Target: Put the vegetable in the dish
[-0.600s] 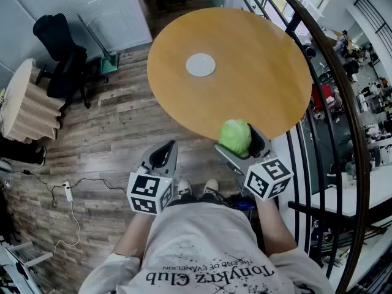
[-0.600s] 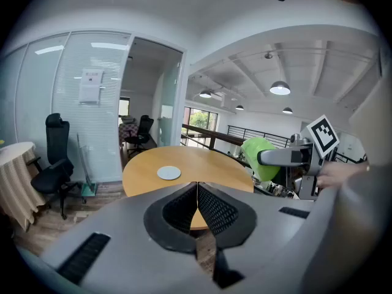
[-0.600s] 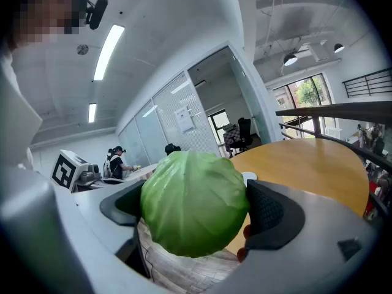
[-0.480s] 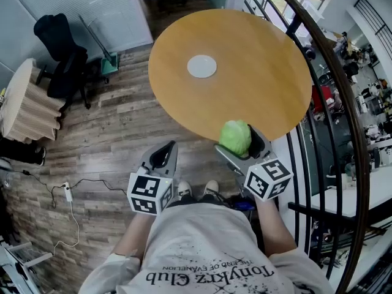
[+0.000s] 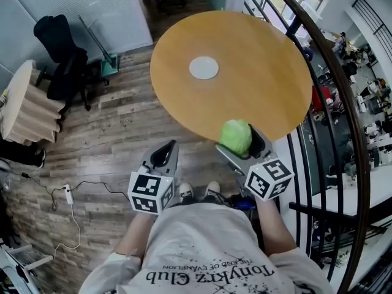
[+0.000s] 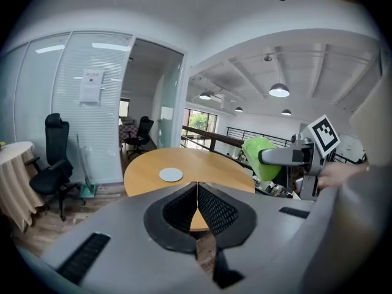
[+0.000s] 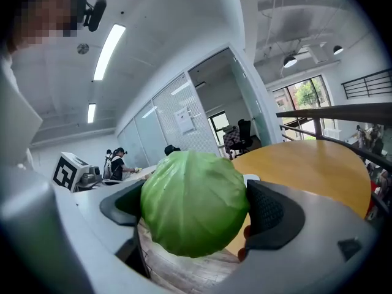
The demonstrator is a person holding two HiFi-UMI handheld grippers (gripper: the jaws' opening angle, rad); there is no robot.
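Observation:
A round green cabbage (image 5: 236, 136) sits between the jaws of my right gripper (image 5: 240, 141), which is shut on it just off the near edge of the round wooden table (image 5: 263, 97). In the right gripper view the cabbage (image 7: 195, 202) fills the gap between both black pads. A small white dish (image 5: 204, 68) lies flat near the table's middle, also seen in the left gripper view (image 6: 171, 175). My left gripper (image 5: 162, 157) hovers over the floor, left of the right one, its jaws shut with nothing between them (image 6: 197, 210).
A dark curved railing (image 5: 334, 90) runs close along the table's right side. A black office chair (image 5: 61, 60) and a cloth-covered round table (image 5: 24, 103) stand at the left. A cable with a power strip (image 5: 67, 192) lies on the wooden floor.
The view has drifted slightly, so the table and dish sit a touch lower and further right. Both grippers and the cabbage keep their positions.

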